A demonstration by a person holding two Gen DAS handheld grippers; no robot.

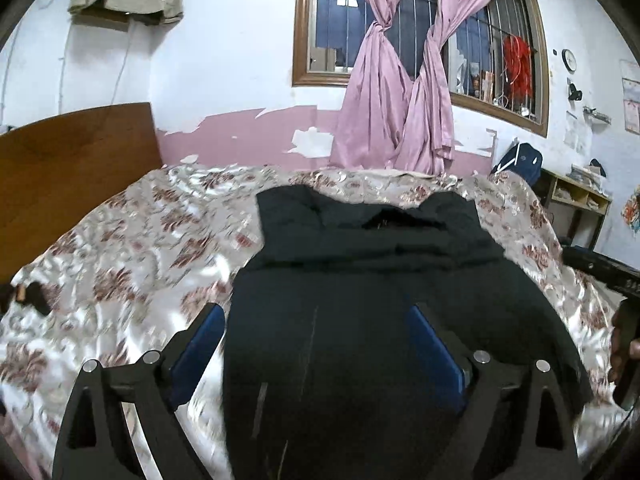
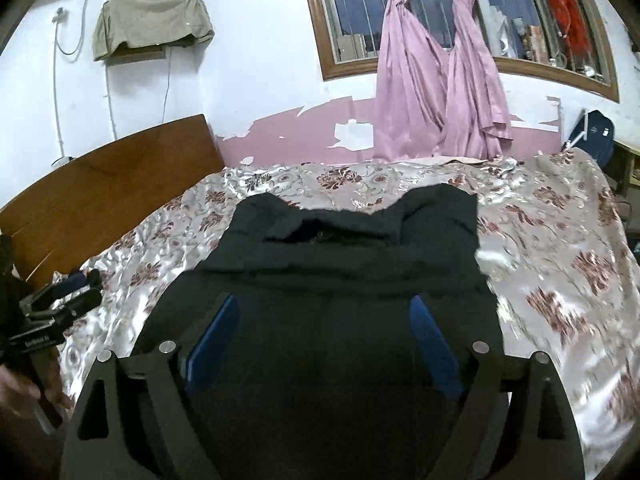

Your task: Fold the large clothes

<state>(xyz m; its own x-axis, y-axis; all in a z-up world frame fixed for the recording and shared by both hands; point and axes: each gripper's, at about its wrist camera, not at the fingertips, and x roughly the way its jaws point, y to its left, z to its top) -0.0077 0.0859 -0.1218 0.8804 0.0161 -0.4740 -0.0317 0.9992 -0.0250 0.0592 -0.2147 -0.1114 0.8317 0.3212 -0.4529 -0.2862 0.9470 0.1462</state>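
A large black garment [image 1: 372, 280] lies spread on a bed with a shiny floral cover [image 1: 132, 248], its collar end toward the far wall. My left gripper [image 1: 316, 316] is open, its blue pads [image 1: 200, 348] wide apart, held above the near part of the garment and holding nothing. In the right wrist view the same garment [image 2: 344, 264] fills the middle. My right gripper [image 2: 324, 308] is open and empty above the garment's near end. The left gripper [image 2: 60, 312] shows at the left edge there; the right one shows at the right edge of the left view [image 1: 624, 344].
A wooden headboard [image 1: 72, 160] stands at the left of the bed. Pink curtains [image 1: 400, 92] hang by a barred window on the far wall. A shelf unit [image 1: 580, 196] and a dark bag [image 1: 520, 160] stand at the right. Floral cover [image 2: 560, 248] lies on both sides of the garment.
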